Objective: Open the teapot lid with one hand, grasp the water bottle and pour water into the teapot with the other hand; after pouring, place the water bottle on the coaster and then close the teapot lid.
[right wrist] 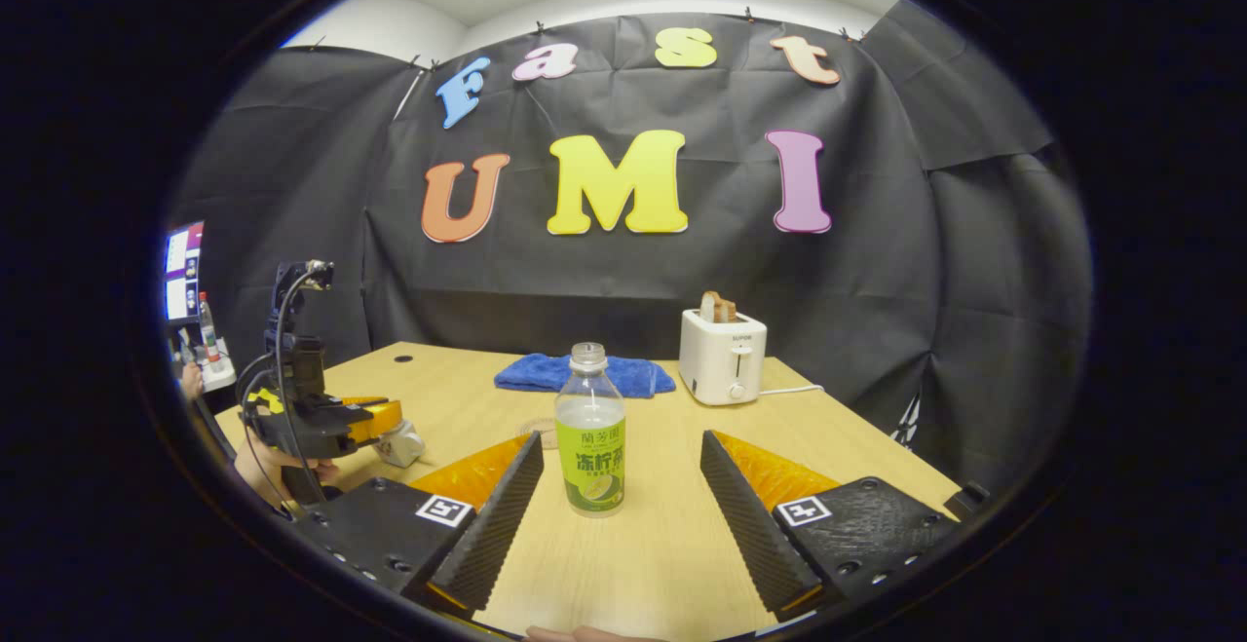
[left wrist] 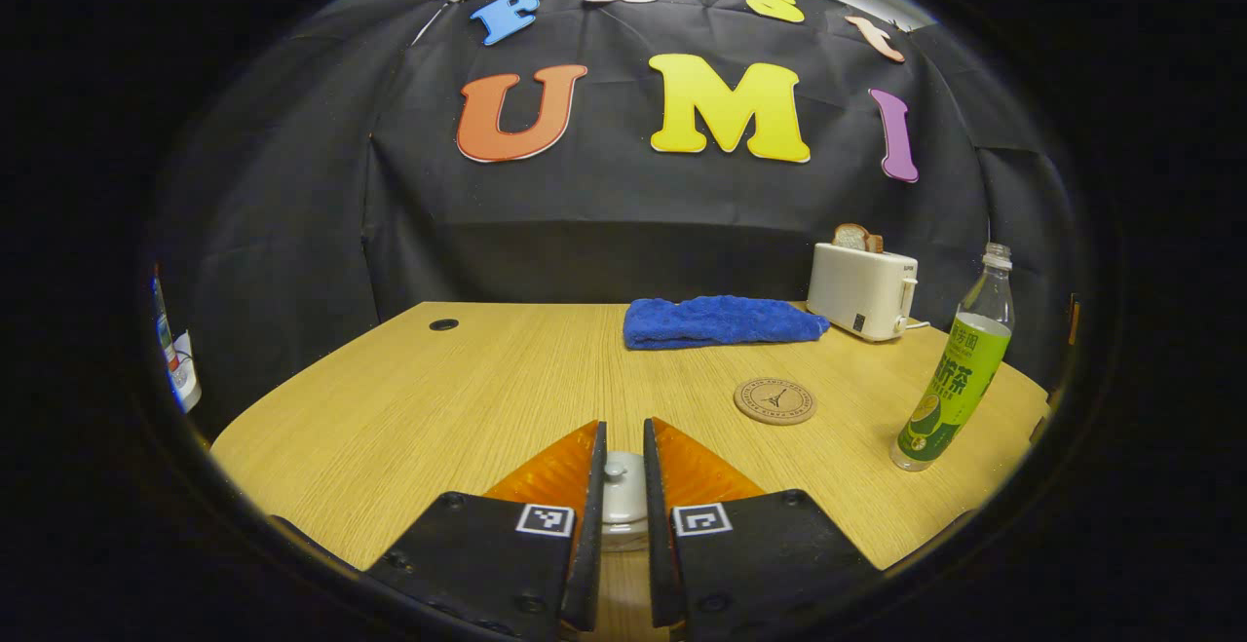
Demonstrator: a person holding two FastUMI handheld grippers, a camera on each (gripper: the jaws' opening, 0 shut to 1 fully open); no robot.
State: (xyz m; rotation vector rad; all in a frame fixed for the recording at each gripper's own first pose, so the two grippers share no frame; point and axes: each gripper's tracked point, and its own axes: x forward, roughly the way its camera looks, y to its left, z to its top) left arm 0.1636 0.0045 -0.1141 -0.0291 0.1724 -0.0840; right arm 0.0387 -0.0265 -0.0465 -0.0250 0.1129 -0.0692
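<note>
Left gripper (left wrist: pixel 623 472) sits low over the white teapot (left wrist: pixel 623 510), fingers narrowed around the lid knob (left wrist: pixel 615 472), though whether both press on it I cannot tell. Right gripper (right wrist: pixel 619 472) is spread wide, holding nothing, with the water bottle (right wrist: pixel 589 433) upright on the wooden table (right wrist: pixel 662 564) just beyond its fingertips. The round coaster (left wrist: pixel 774 400) lies bare between teapot and bottle, with a blue towel (left wrist: pixel 721 321) and toaster (left wrist: pixel 862 301) at the back.

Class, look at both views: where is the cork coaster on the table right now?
In the left gripper view the coaster lies flat on the wooden table, in front of the blue towel, left of the water bottle.
</note>
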